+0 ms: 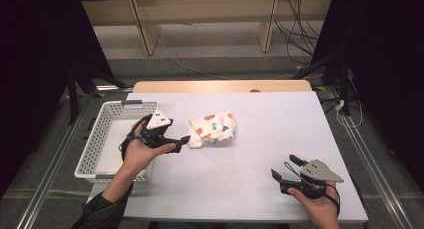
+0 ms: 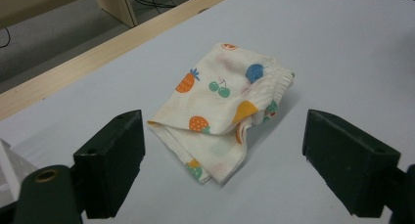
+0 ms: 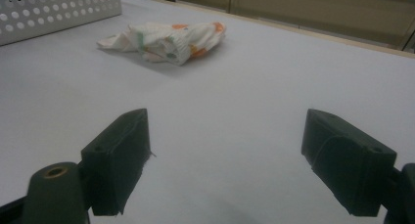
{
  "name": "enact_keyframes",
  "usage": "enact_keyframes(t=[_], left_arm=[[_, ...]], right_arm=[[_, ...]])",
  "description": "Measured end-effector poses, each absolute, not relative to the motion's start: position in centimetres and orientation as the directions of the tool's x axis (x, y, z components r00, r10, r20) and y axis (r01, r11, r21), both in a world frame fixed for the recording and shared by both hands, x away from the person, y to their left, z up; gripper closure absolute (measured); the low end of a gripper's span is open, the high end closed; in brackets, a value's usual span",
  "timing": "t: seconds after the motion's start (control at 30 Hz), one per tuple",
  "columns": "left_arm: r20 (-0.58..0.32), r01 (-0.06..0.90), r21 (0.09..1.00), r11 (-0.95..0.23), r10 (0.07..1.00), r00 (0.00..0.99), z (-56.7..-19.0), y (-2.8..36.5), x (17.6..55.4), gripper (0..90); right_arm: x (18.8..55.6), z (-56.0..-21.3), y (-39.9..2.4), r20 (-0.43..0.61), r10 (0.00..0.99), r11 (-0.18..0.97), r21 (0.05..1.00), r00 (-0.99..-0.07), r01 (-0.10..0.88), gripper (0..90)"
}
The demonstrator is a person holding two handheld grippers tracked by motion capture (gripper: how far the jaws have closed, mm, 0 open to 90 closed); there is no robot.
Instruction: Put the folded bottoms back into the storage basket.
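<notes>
1. The cloth (image 1: 212,129) (image 2: 225,109) (image 3: 164,39), folded and printed with fruit, lies on the counter (image 1: 260,154) just ahead of the left gripper's (image 1: 186,140) jaws.
2. In the left gripper view, the left jaws stand wide apart with nothing between them; the cloth's near corner lies just beyond the gap, not touched.
3. The right gripper (image 1: 283,167) sits well apart from the cloth, its jaws spread wide and holding nothing, pointing toward the cloth across bare counter.
4. The basket (image 1: 100,139) (image 3: 54,11), white and perforated, stands behind the left gripper, beside the person's left hand (image 1: 140,151).
</notes>
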State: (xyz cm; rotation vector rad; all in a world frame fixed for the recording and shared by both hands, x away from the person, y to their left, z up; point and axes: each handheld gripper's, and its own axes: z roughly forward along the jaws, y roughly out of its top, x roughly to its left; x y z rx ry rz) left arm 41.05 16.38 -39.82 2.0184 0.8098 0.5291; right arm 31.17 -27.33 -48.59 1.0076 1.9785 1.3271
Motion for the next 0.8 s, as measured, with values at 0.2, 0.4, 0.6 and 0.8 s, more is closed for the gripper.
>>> enact_keyframes(t=[0.2,0.4,0.6,0.8], left_arm=[[0.062,0.335,0.842,-0.422,0.694,0.717,-40.0,15.3,41.3,15.5],[0.069,0.327,0.838,-0.437,0.679,0.730,-40.2,14.5,41.5,15.5],[0.074,0.325,0.834,-0.445,0.675,0.735,-40.3,14.0,41.7,15.6],[0.075,0.325,0.830,-0.452,0.669,0.739,-40.5,13.5,41.9,15.6]], right_arm=[[31.2,-48.6,-27.3,-0.034,0.821,0.234,0.930,-0.571,0.282,19.0],[31.2,-48.6,-27.3,-0.031,0.821,0.232,0.931,-0.571,0.283,19.0],[31.2,-48.6,-27.3,-0.033,0.820,0.234,0.930,-0.571,0.282,19.0],[31.2,-48.6,-27.3,-0.034,0.820,0.235,0.930,-0.571,0.282,19.0]])
